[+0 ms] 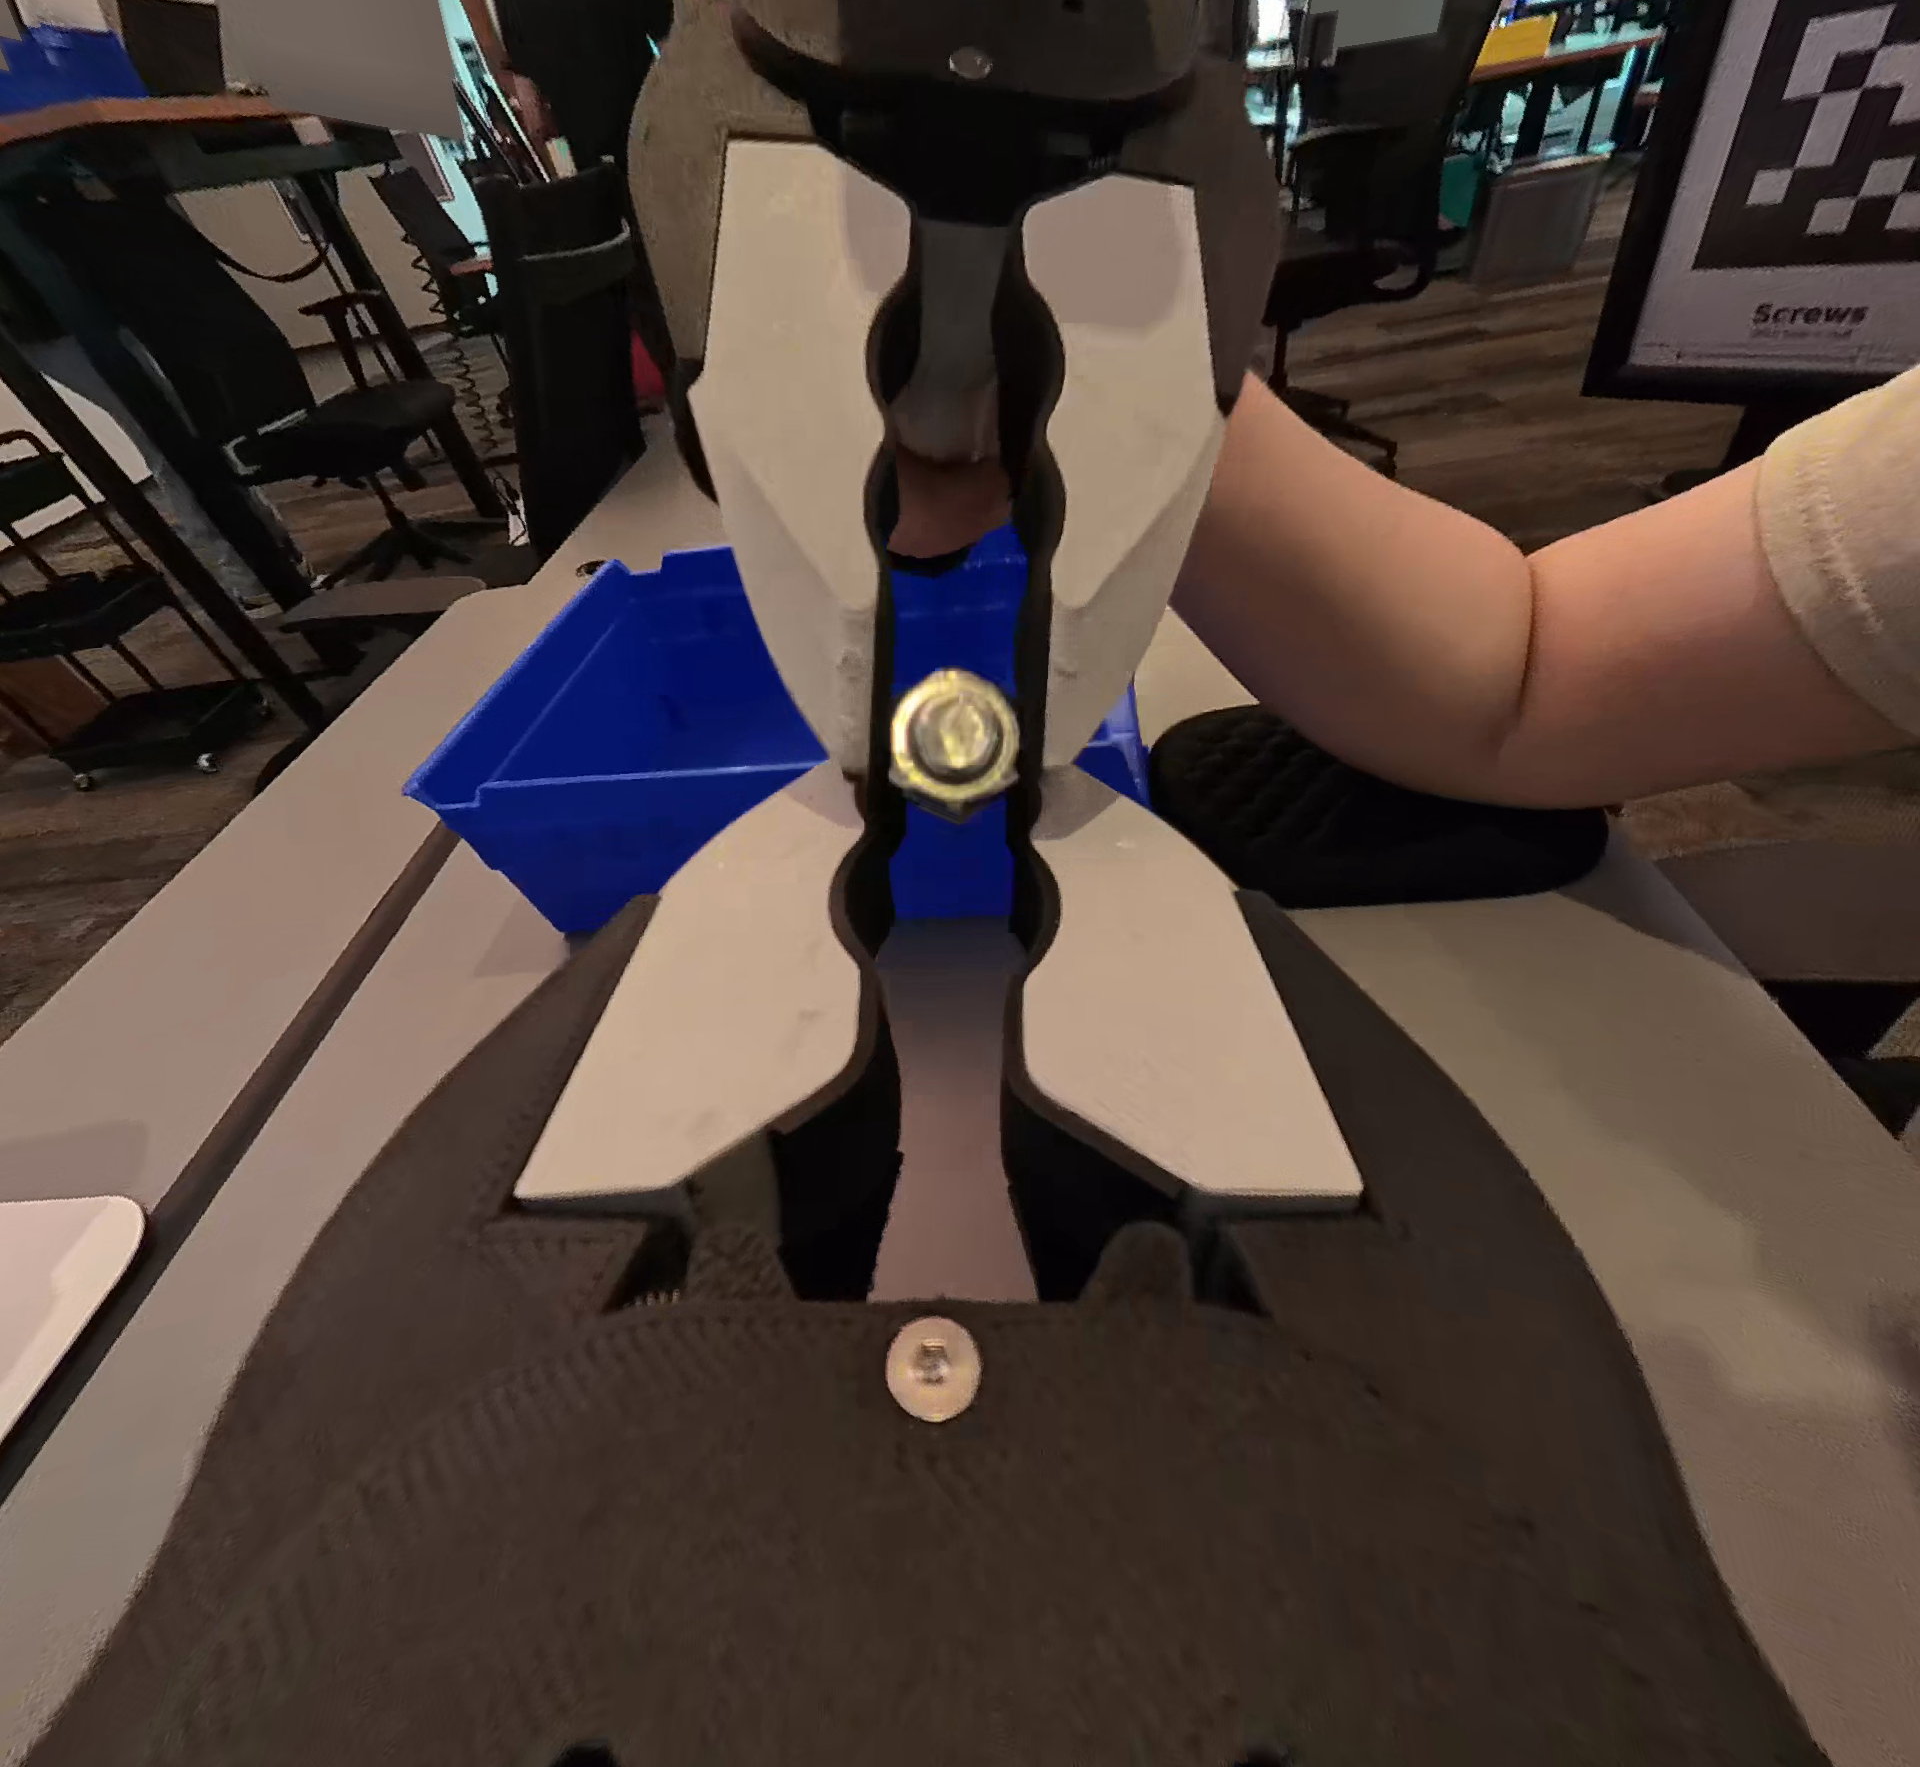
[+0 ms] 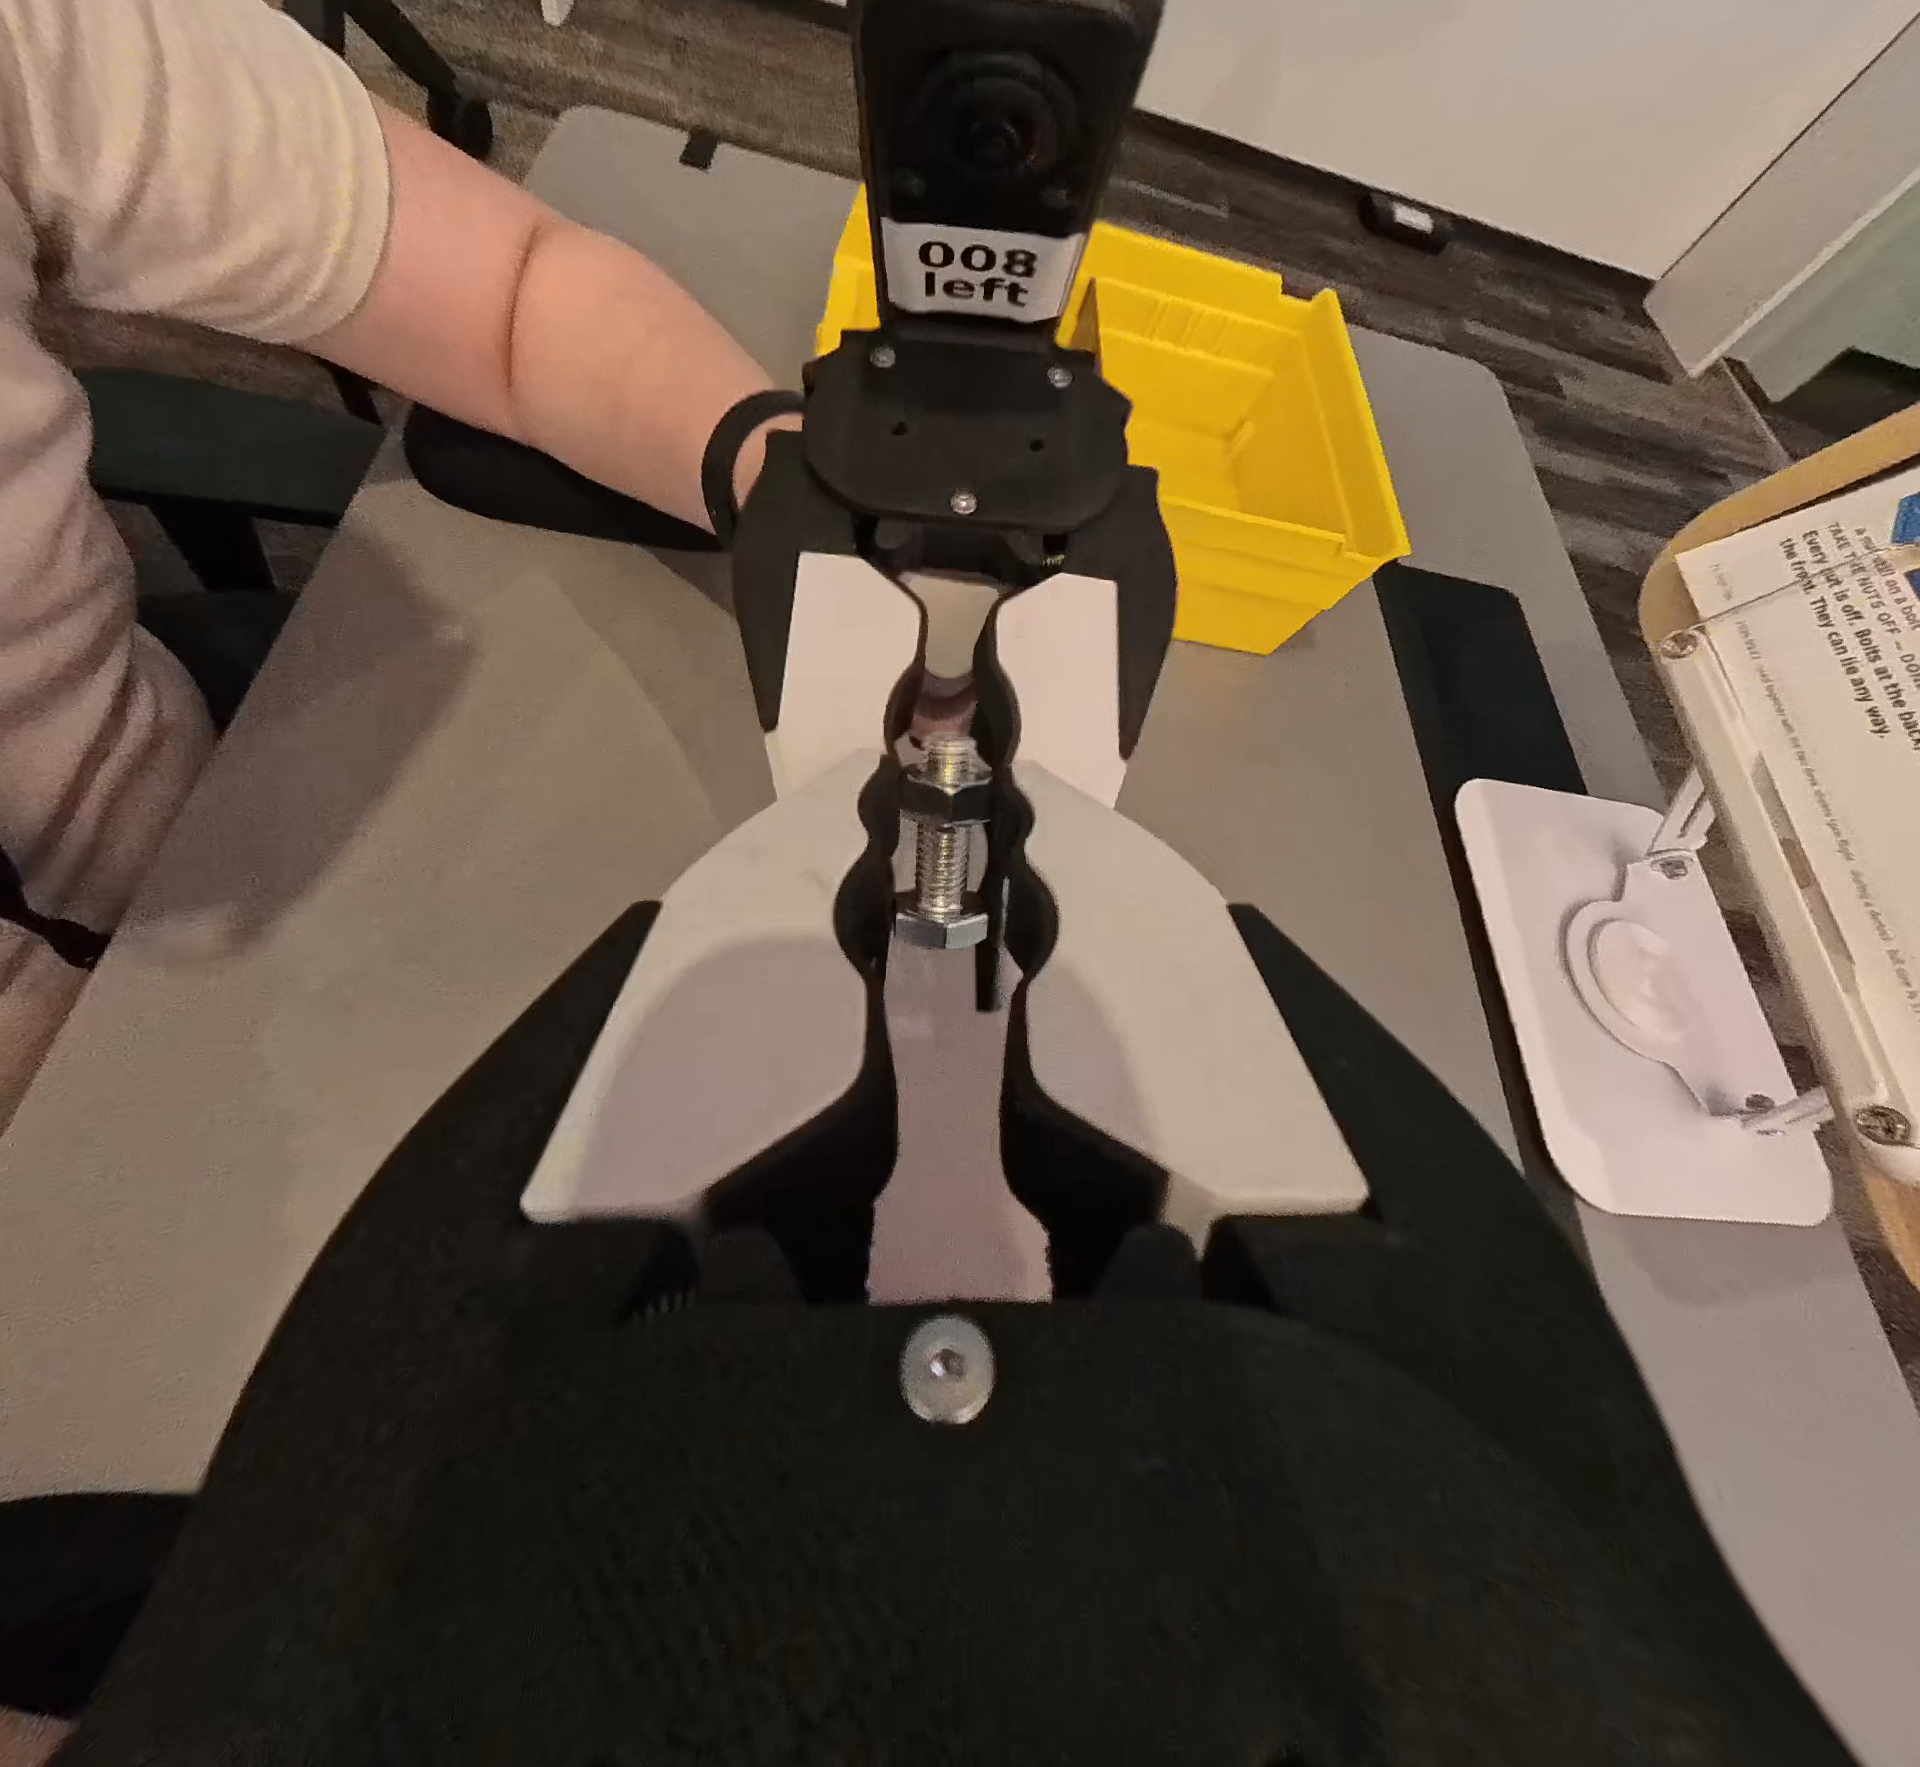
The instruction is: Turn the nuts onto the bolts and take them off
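The left gripper [image 2: 940, 761] and right gripper [image 2: 943, 886] meet tip to tip above the grey table [image 2: 416, 886], sharing one threaded bolt [image 2: 941, 853] that runs between them. The right gripper is narrowed onto the bolt's hex head at its near end, while the left gripper is narrowed around the nut [image 2: 943, 798] threaded partway along the shaft, near the far end. Seen end-on from the left gripper [image 1: 954, 782], the bolt [image 1: 953, 733] sits between its fingertips, with a blue bin [image 1: 644, 730] just beyond them and a yellow bin [image 2: 1247, 470] behind the left gripper.
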Tool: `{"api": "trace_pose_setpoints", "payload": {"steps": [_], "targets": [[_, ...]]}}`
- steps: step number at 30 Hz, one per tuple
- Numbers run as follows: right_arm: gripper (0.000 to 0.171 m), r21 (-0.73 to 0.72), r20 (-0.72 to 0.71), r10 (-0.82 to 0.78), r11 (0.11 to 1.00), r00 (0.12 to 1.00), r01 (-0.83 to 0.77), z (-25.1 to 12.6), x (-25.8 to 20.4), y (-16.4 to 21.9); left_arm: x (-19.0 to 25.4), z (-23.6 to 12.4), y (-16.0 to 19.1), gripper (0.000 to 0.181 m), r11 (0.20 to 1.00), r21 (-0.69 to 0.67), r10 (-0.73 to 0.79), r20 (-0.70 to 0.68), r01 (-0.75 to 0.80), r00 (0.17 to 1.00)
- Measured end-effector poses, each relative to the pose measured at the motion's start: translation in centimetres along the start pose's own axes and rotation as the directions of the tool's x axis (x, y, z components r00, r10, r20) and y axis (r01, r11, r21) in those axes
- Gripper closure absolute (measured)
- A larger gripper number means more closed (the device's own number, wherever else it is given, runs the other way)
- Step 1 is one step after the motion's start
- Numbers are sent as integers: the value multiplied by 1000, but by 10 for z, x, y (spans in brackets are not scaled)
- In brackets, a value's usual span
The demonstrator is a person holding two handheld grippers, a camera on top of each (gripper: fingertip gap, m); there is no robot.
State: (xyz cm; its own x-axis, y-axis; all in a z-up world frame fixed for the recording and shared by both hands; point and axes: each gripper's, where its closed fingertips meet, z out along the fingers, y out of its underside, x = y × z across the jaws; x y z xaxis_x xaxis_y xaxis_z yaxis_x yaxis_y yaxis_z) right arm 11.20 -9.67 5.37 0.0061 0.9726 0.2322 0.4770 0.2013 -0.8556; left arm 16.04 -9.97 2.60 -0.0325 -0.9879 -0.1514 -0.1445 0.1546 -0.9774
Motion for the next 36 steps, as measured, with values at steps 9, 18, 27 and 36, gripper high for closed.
{"api": "trace_pose_setpoints", "payload": {"steps": [9,18,27,36], "targets": [[153,-97,-567,408,830,716,-549,-119,86,106,-28,-13,-8,124,986,28,-165,106,163,981],[153,-237,-595,762,139,257,-962,-120,47,281,-27,-12,-3,129,988,-15,-150,114,153,982],[152,-356,-629,729,39,270,-934,-114,30,315,-29,-14,-2,130,986,-20,-165,108,168,980],[145,-149,-618,699,345,360,-927,-151,66,234,-32,-45,-46,128,991,38,-129,160,125,979]]}}
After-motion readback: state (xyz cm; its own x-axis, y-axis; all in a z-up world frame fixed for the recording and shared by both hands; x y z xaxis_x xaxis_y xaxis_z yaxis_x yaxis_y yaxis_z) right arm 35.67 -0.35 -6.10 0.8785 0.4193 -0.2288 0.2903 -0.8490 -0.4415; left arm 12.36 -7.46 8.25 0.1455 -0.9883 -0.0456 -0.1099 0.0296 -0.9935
